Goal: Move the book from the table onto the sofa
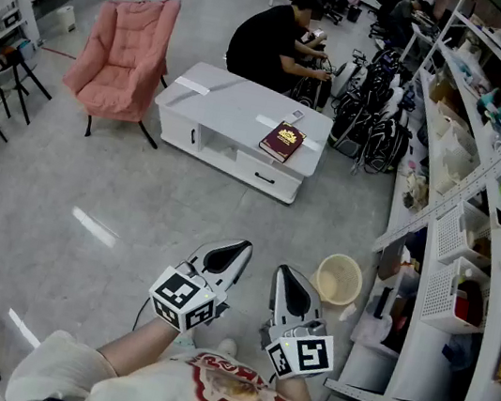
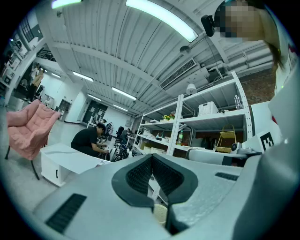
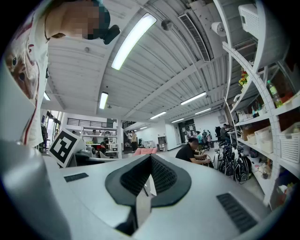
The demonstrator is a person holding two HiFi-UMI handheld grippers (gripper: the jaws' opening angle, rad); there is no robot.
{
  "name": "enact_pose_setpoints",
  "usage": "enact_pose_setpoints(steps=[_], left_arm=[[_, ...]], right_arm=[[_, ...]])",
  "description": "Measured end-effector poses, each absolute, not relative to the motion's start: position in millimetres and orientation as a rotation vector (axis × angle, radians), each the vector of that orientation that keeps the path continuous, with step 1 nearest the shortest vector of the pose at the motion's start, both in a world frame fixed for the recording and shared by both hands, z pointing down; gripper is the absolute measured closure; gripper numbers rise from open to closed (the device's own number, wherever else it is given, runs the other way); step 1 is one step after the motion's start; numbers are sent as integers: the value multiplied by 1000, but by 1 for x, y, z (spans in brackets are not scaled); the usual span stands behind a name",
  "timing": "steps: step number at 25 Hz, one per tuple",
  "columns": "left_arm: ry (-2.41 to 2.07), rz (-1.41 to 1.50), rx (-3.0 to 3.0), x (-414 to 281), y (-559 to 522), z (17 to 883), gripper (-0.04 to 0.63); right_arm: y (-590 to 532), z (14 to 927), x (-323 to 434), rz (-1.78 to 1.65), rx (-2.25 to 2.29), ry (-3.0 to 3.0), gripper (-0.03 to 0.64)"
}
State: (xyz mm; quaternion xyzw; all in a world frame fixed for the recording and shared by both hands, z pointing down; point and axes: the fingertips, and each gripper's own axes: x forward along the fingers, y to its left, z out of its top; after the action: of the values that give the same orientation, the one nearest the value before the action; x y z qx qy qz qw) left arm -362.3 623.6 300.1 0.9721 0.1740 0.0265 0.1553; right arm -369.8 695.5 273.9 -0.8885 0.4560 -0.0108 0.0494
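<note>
The book (image 1: 282,140), a dark red hardback with a gilt emblem on its cover, lies flat on the table (image 1: 219,104) near its right end, a little askew to the edge; the table is a low, glossy white block with rounded corners and drawers in its front; left of it, just apart, stands the sofa (image 1: 123,54), a pink padded chair with a soft quilted seat and thin dark legs; the floor (image 1: 88,206) is grey and polished, with streaks of reflected light

Both grippers are low in the head view, side by side but not touching, well short of the table; each is a smooth pale grey shell tapering to a point, with a cube (image 1: 183,298) of black-and-white squares at its back; the left gripper (image 1: 239,247) has its jaws together, the black ribbed pads (image 2: 138,174) meeting at the tip with nothing between them; the right gripper (image 1: 284,273) is closed the same way and holds nothing

A round cream bucket (image 1: 339,278) sits on the floor just right of the right gripper, beside white metal shelves (image 1: 481,186) crowded with small goods; behind the table a person (image 1: 268,41) in black crouches next to a row of black bags (image 1: 373,120)
</note>
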Motion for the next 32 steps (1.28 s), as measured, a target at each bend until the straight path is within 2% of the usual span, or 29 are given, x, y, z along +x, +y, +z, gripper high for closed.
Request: enact_pose_setpoints(steps=[15,32], left_arm=[[543,84,2772,-366,611,301,590],[602,56,2739,-379,539,303,591]], right_arm=[[674,274,-378,-23,-2711,1390,618],[608,274,-395,16,-2749,1292,618]])
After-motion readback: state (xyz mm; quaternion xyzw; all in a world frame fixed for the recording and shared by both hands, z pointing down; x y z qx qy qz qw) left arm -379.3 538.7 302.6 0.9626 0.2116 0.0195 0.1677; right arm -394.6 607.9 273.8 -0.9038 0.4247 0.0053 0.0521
